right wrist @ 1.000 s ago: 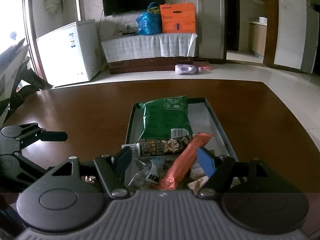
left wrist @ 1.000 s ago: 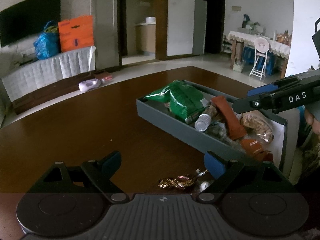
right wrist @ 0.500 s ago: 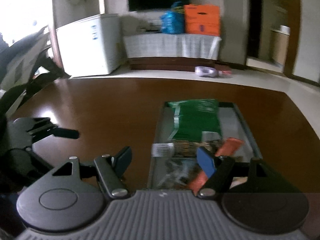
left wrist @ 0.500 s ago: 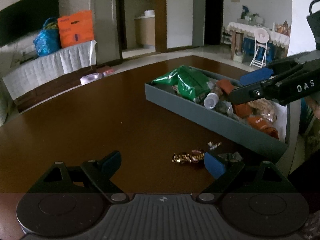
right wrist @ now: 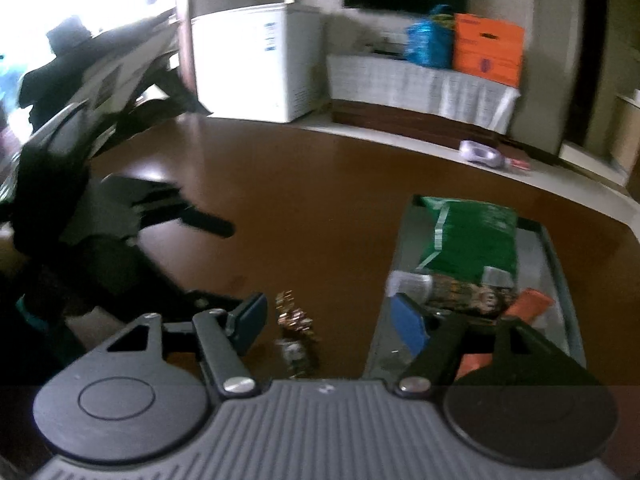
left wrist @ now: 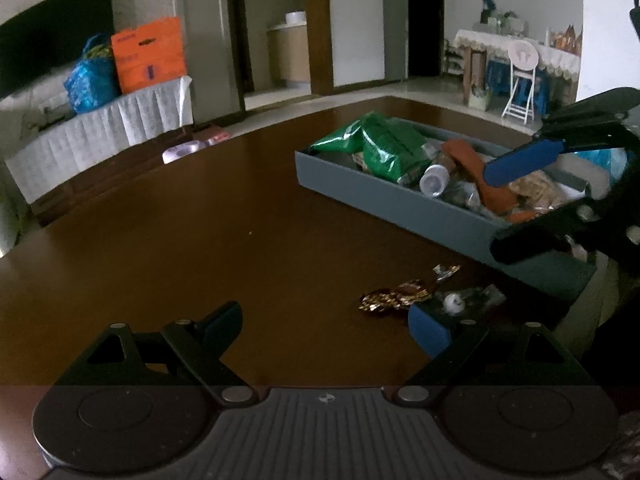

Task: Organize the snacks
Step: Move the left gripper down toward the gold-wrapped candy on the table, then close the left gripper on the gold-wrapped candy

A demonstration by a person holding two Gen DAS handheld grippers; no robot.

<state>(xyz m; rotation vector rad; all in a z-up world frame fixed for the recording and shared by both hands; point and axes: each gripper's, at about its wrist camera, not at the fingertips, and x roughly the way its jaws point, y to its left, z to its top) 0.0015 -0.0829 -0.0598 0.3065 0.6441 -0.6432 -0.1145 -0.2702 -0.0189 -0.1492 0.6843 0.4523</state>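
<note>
A grey tray (left wrist: 400,204) on the brown table holds a green bag (left wrist: 384,148), a small bottle (left wrist: 434,178), an orange packet (left wrist: 472,172) and other snacks. A gold-wrapped candy (left wrist: 400,292) and a clear-wrapped one (left wrist: 468,300) lie on the table left of the tray. My left gripper (left wrist: 326,326) is open and empty, low over the table beside the candies. My right gripper (right wrist: 330,326) is open and empty, above the candies (right wrist: 294,320) at the tray's left wall (right wrist: 384,320). It shows in the left wrist view (left wrist: 540,200) over the tray's near end.
The table edge curves past the tray (right wrist: 560,216). Bare brown table (left wrist: 180,240) lies left of the tray. Beyond are a white freezer (right wrist: 256,60), a covered bench with an orange box (right wrist: 486,50) and a blue bag (right wrist: 428,40).
My right gripper has swung left, from over the tray's snacks to over the loose candies. My left gripper has drawn back, so the candies and tray sit farther ahead.
</note>
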